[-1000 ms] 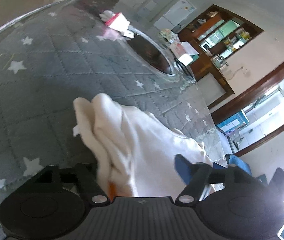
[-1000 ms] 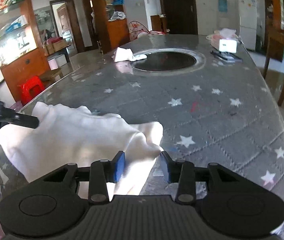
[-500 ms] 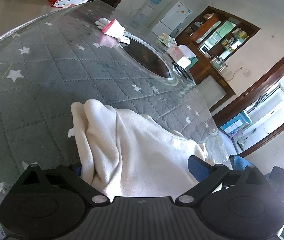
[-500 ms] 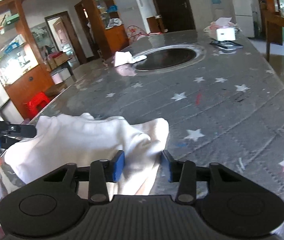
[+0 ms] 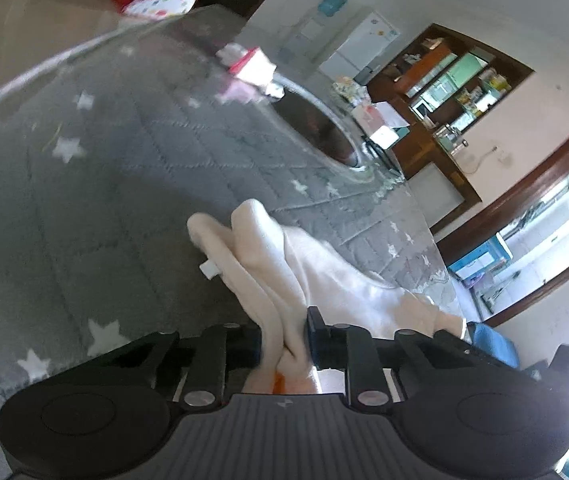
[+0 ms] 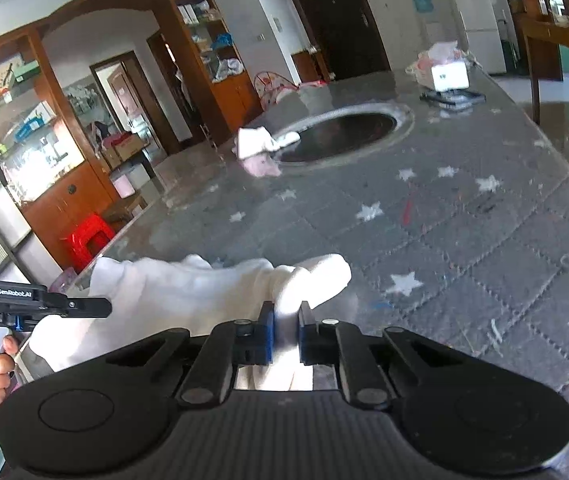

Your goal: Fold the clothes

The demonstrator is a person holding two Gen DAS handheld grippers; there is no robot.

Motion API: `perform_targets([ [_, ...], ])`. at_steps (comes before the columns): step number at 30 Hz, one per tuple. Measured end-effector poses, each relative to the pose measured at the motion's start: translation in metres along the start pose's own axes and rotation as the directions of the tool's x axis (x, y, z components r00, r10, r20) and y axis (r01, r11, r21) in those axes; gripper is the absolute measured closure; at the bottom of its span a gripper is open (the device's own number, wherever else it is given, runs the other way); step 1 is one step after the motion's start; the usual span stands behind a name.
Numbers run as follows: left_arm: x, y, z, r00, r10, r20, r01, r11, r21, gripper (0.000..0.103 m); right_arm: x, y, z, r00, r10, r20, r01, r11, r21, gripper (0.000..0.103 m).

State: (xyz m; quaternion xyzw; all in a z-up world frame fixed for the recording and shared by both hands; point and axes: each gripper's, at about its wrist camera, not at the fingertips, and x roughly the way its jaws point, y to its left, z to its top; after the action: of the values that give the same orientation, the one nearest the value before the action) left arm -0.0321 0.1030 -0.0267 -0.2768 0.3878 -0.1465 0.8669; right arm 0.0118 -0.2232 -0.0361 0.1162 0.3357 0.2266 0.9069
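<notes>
A white, soft garment (image 5: pixel 316 272) lies bunched at the near edge of a grey star-patterned table cover (image 5: pixel 84 184). My left gripper (image 5: pixel 284 340) is shut on one bunched edge of it. My right gripper (image 6: pixel 285 330) is shut on the opposite bunched edge of the same garment (image 6: pixel 188 292). The left gripper also shows at the left of the right wrist view (image 6: pixel 36 306), held by a hand, at the garment's far end. The cloth sags between the two grippers.
A dark round recess (image 6: pixel 340 134) sits in the table's middle, with a small white and pink folded cloth (image 6: pixel 258 146) at its rim. A tissue box (image 6: pixel 448 74) and a dark flat item stand at the far end. A red stool (image 6: pixel 88 236) stands beside the table.
Both grippers were open around the garment's edges and have closed on the cloth. The garment's ends are now gathered and lifted a little off the table.
</notes>
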Motion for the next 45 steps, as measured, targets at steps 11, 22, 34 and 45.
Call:
perform_targets([
  [11,0.011,-0.054,0.022,0.998,-0.06,-0.006,0.06,0.99,0.125,0.083,-0.041,0.008,0.026,0.993,-0.055,0.102,0.062,0.996,-0.064,0.094],
  [22,0.047,-0.12,0.044,0.994,-0.101,-0.033,0.105,0.97,0.218,0.083,-0.081,-0.013,0.059,0.965,-0.172,0.196,0.189,0.979,-0.074,0.094],
  [34,0.091,-0.168,0.069,0.997,-0.069,-0.042,0.078,0.957,0.279,0.083,-0.09,-0.045,0.093,0.937,-0.256,0.238,0.278,0.958,-0.065,0.094],
  [45,0.137,-0.183,0.084,0.998,-0.022,-0.054,0.037,0.955,0.293,0.083,-0.064,-0.08,0.11,0.926,-0.309,0.217,0.323,0.946,-0.029,0.094],
])
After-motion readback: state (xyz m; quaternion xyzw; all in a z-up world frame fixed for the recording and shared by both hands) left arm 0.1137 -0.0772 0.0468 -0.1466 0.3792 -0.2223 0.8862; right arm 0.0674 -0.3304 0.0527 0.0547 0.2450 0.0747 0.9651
